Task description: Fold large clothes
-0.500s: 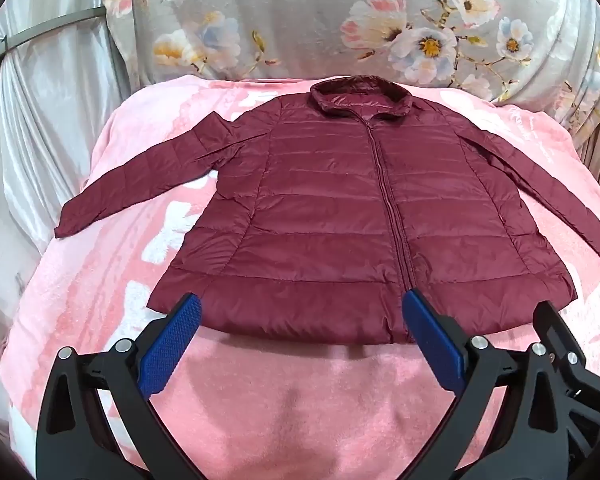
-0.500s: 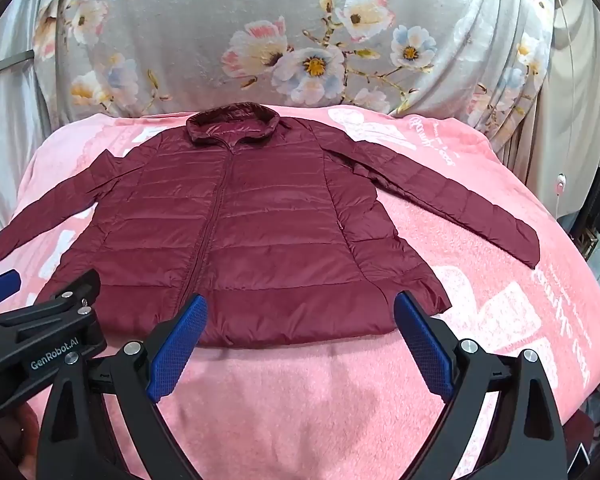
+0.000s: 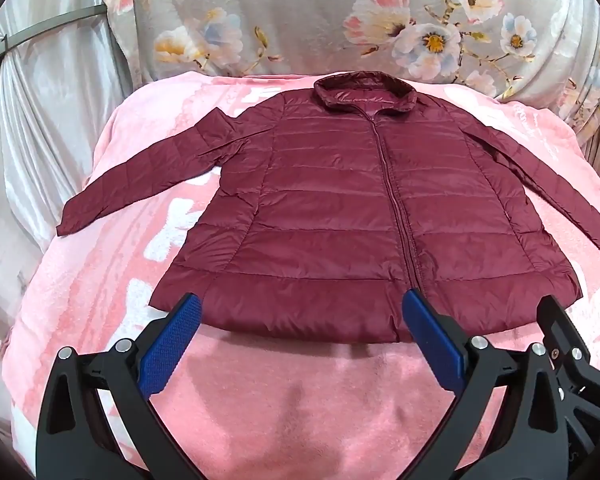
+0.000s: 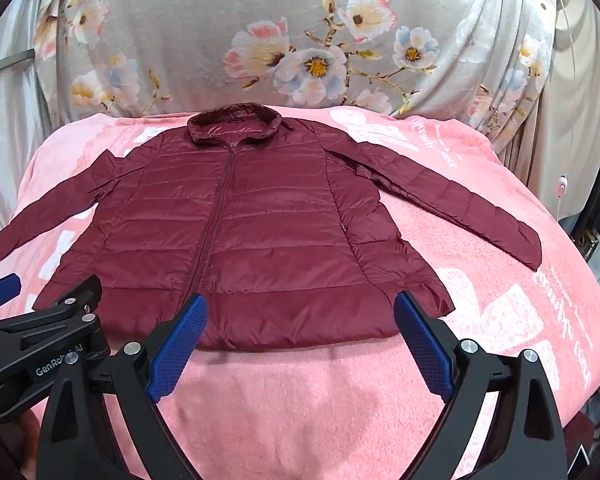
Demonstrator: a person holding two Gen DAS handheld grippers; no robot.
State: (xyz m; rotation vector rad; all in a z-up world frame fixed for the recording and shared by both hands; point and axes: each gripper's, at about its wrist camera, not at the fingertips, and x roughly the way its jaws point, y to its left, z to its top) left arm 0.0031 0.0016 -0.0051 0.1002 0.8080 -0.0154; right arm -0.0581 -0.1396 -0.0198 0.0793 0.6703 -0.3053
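Observation:
A dark red quilted jacket (image 3: 340, 216) (image 4: 252, 232) lies flat and zipped on a pink blanket (image 3: 300, 400) (image 4: 308, 392), collar at the far end, both sleeves spread outward. My left gripper (image 3: 302, 316) hovers open above the hem, left of the zipper's lower end, nothing between its blue pads (image 3: 172, 344). My right gripper (image 4: 298, 316) hangs open over the hem's right half, also empty. Each gripper's black frame shows at the edge of the other's view: the right gripper (image 3: 572, 344) and the left gripper (image 4: 40, 340).
A grey flowered cloth (image 3: 340, 16) (image 4: 300, 40) stands behind the blanket. Silvery drapes (image 3: 40, 120) hang at the left and pale curtains (image 4: 572, 100) at the right. The blanket's edges drop off on both sides.

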